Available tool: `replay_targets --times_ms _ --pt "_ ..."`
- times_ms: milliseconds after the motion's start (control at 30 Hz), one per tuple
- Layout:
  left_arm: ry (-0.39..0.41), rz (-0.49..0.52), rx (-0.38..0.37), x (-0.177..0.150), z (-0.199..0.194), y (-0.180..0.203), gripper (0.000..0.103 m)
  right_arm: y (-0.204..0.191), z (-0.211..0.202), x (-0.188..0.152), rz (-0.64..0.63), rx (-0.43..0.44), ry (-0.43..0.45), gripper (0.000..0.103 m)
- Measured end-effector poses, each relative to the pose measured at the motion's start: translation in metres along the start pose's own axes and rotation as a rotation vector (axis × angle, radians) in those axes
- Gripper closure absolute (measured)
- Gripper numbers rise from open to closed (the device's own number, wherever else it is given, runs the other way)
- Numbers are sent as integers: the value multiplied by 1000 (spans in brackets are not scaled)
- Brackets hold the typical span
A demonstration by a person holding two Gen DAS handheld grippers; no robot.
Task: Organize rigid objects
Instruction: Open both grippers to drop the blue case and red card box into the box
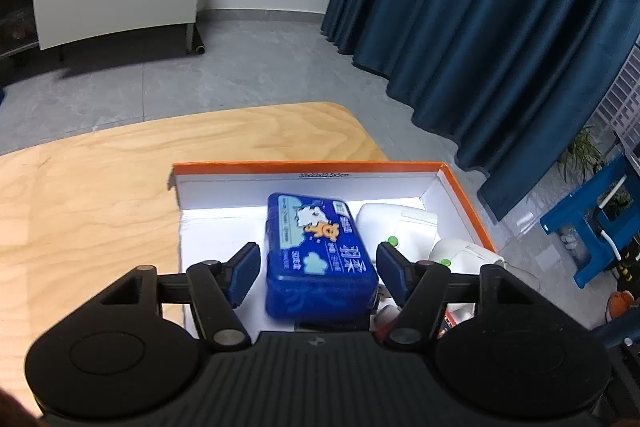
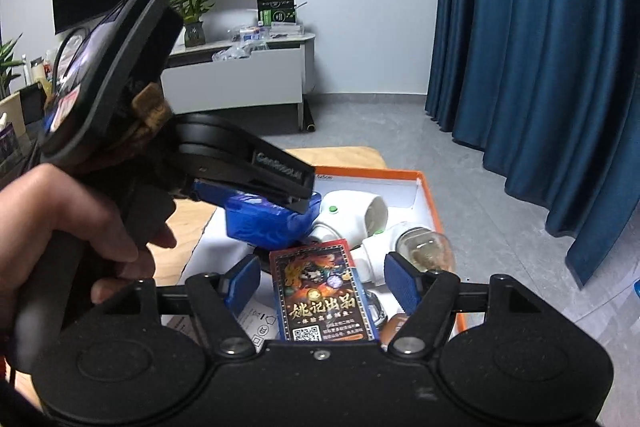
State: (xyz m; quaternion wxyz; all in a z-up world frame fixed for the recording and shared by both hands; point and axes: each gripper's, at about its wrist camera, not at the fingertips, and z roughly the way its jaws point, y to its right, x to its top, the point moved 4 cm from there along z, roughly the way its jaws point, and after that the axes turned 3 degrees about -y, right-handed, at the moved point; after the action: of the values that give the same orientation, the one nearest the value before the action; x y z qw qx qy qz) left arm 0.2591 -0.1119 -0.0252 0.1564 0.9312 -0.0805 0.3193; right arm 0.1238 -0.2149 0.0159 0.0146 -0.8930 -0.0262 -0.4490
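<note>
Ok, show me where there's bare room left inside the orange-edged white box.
Free: the white floor strip along the left wall of the orange-edged white box, beside the blue rectangular tin. Also the wooden tabletop left of the box. Crowded: the right half, with white plastic plug-in devices, a clear glass bulb and a dark card pack.

A light wooden counter (image 1: 120, 187) with visible grain and a rounded far corner carries an open, orange-rimmed cardboard box (image 1: 460, 195) with white inner walls, resting near its right edge.
</note>
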Motion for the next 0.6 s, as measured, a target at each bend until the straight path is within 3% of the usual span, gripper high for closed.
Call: replay_targets --times_ms 133,400,600 --pt "31 -21 12 1 -19 -1 31 4 -15 1 6 -10 21 21" --pt "100 -45 101 -26 -89 14 0 20 -60 -8 48 15 25 16" --pt "91 -68 168 -70 -129 24 0 37 -91 -31 104 38 -11 15"
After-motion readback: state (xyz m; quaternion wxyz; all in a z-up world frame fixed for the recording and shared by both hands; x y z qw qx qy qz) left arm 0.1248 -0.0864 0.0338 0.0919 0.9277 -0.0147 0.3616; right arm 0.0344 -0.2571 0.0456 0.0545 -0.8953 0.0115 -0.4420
